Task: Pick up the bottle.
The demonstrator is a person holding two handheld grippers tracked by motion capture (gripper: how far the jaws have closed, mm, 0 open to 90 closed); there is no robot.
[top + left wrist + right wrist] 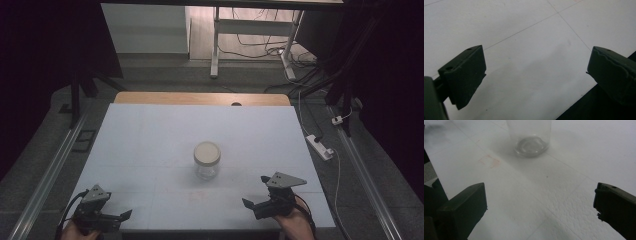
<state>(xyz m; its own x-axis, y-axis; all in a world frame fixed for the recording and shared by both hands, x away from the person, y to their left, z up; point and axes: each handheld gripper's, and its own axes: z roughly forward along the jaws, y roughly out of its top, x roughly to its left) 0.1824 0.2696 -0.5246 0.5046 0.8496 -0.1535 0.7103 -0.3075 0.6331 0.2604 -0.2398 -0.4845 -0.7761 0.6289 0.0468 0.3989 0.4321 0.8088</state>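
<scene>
**High view: both tongs parted, jar waiting mid-worktop**

High view shows a clear glass jar [207, 160] standing upright near the middle of the white worktop [150, 140], capped with a pale round lid [207, 151]. It stands alone, well apart from both hands, which leaves room to approach it from either side.

The left tongs [107, 214] sit at the near left corner of the worktop, the right tongs [257, 196] at the near right, each held low by a hand at the bottom edge. Both point roughly inward, toward the middle of the worktop, which looks like a ready stance for a two-handed job: probably one to steady the glass and one to work the lid.

Left gripper view has the left tongs [535, 67] spread wide with nothing but bare worktop and its near edge between the jaws. Right gripper view has the right tongs [540, 200] likewise released and empty, aimed at the jar's base [530, 145] farther off; the top of the jar is cut off there, so the lid's fit cannot be judged from it.

A faint reddish smudge [490, 161] marks the surface near the jar.
</scene>
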